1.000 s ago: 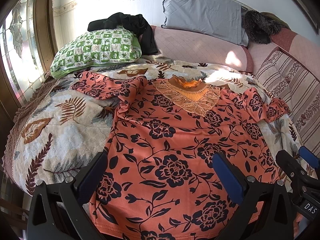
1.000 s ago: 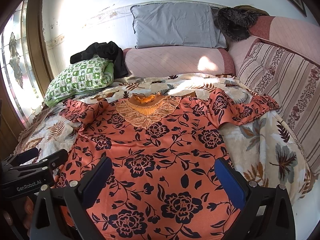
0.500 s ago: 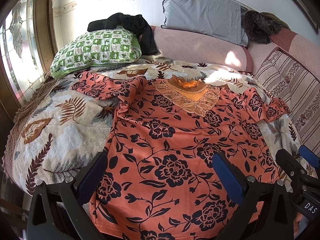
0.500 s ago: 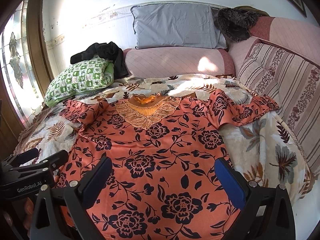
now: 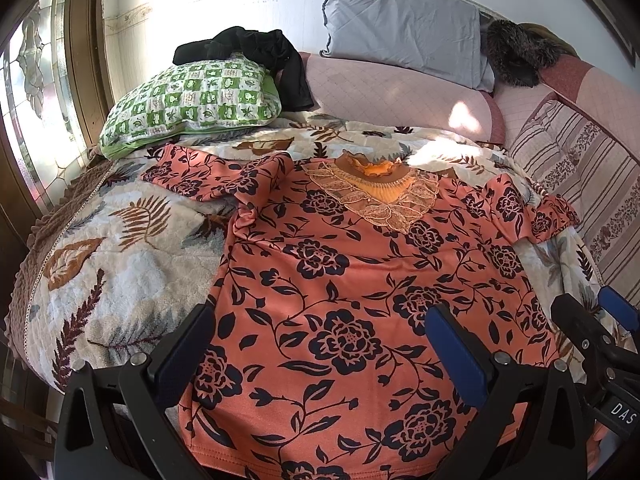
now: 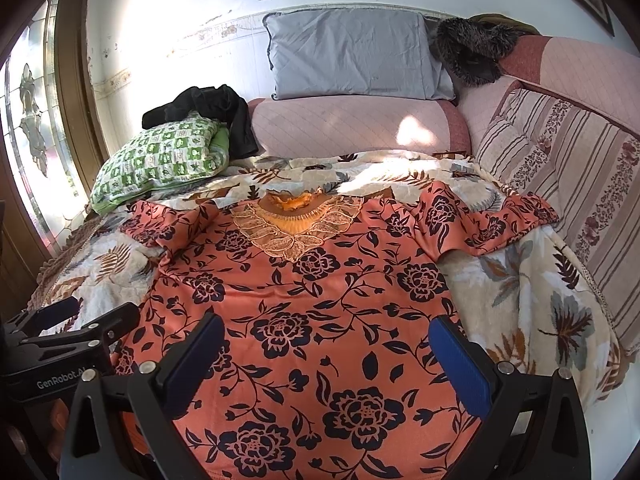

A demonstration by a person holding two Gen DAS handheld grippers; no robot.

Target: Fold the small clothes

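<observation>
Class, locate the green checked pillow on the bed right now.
In both wrist views the green checked pillow lies at the far left of the bed, under a black garment and beyond the floral top's left sleeve.

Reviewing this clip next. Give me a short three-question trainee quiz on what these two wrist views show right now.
1. True or false: the orange floral top is already folded in half on the bed.
2. What lies on the green checked pillow? A) a black garment B) a grey pillow C) a striped cushion
3. Fill in: the jaws of the left gripper and the right gripper are both ____.

Key
1. False: it lies spread flat on the leaf-print blanket, sleeves out to each side.
2. A: the black garment is draped over its top.
3. Open, with nothing between them.
</observation>
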